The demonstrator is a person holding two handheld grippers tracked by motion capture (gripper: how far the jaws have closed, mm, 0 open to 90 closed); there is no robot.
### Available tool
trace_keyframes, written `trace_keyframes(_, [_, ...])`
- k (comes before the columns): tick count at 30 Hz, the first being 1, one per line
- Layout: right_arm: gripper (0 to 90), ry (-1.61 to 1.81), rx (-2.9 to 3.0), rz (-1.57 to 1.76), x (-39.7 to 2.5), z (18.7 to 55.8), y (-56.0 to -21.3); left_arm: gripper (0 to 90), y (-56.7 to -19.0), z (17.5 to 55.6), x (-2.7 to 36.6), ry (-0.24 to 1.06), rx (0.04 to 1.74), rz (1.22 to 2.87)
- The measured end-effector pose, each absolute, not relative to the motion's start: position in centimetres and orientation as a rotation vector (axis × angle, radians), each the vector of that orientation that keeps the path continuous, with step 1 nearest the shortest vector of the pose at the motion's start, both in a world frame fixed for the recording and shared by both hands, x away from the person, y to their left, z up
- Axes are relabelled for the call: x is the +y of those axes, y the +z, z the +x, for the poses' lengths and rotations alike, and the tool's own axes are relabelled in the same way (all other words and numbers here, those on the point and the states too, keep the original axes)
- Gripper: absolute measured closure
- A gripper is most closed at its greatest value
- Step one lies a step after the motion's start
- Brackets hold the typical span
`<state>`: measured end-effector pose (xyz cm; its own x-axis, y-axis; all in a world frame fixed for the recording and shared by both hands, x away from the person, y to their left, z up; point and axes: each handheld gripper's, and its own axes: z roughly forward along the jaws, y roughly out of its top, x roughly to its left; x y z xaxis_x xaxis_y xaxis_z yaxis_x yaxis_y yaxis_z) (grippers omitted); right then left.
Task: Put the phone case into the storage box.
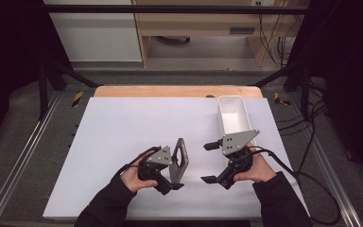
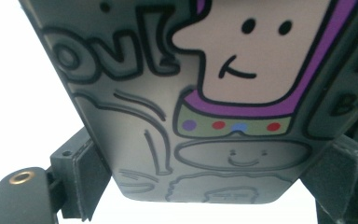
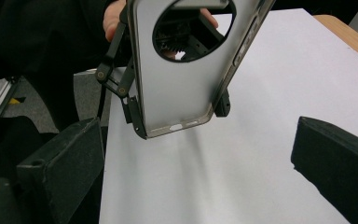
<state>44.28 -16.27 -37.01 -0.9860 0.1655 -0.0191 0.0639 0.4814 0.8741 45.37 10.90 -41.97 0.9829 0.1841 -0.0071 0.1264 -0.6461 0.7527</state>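
A grey phone case (image 1: 179,160) printed with cartoon figures stands on edge above the white mat, and my left gripper (image 1: 172,177) is shut on its lower end. In the left gripper view the printed face of the case (image 2: 205,93) sits between the two black jaws. My right gripper (image 1: 209,162) is open just to the right of the case, jaws spread wide and pointing at it. The right gripper view has the case's plain inner side (image 3: 177,93) with its round camera hole, held by the left gripper's fingers (image 3: 133,109), ahead of the open right gripper (image 3: 198,168).
A white rectangular bin (image 1: 234,116) stands at the back right of the white mat (image 1: 123,132). The wooden table edge (image 1: 170,91) runs behind the mat. Metal frame rails and cables flank both sides.
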Motion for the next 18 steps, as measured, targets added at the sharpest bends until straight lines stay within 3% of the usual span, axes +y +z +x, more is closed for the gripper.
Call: trace_keyframes(18, [3.2,1.596,2.599,0.195,-15.43,44.35,-36.6,11.3,-41.22,45.28,10.54,0.103,0.178,2.193])
